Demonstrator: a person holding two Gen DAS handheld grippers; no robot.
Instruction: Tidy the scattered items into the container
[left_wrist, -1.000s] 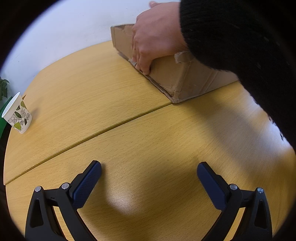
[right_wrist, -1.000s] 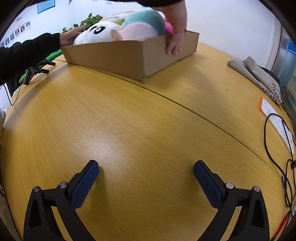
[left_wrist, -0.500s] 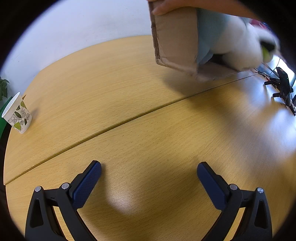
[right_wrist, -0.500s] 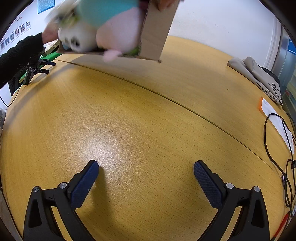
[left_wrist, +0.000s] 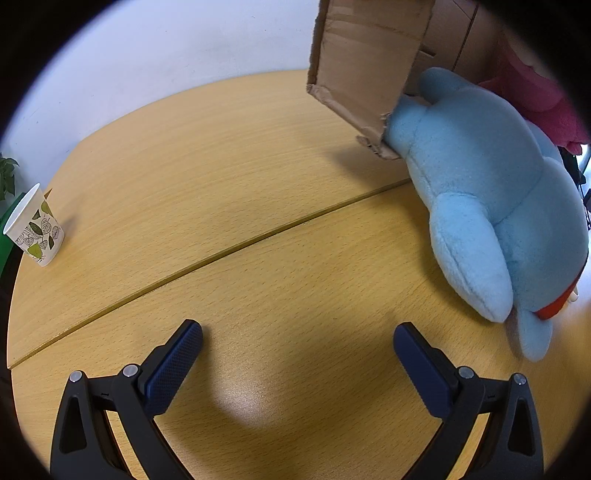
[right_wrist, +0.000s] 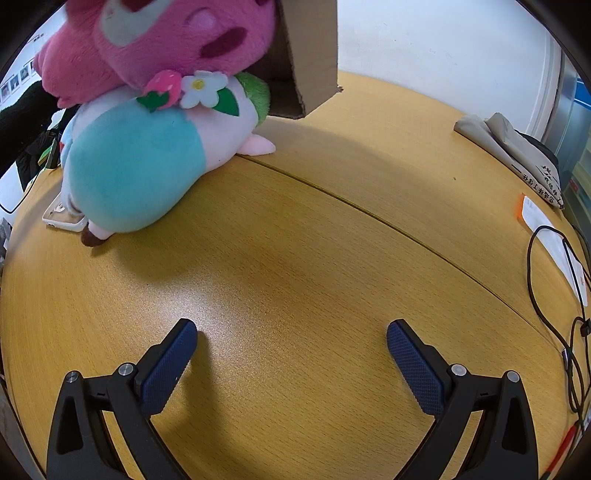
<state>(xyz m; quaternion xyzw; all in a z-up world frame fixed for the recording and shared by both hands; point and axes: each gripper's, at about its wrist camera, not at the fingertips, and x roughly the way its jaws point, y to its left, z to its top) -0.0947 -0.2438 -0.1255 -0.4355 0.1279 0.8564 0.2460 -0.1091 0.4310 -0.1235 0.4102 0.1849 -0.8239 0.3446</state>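
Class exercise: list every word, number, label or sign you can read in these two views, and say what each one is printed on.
Nothing can be read for certain.
Grey folded bag: dark printed characters, too small and tilted to read.
White paper slip with an orange edge: no legible print.
Paper cup: leaf pattern only, no words.
Cardboard box: no print visible.

An office or meeting room: a large round wooden table (right_wrist: 332, 221) made of two halves, plain white walls (left_wrist: 147, 74), a paper cup (left_wrist: 35, 230) near its left edge, and cables (right_wrist: 554, 295), papers (right_wrist: 554, 236) and a folded garment (right_wrist: 517, 147) along its right edge.
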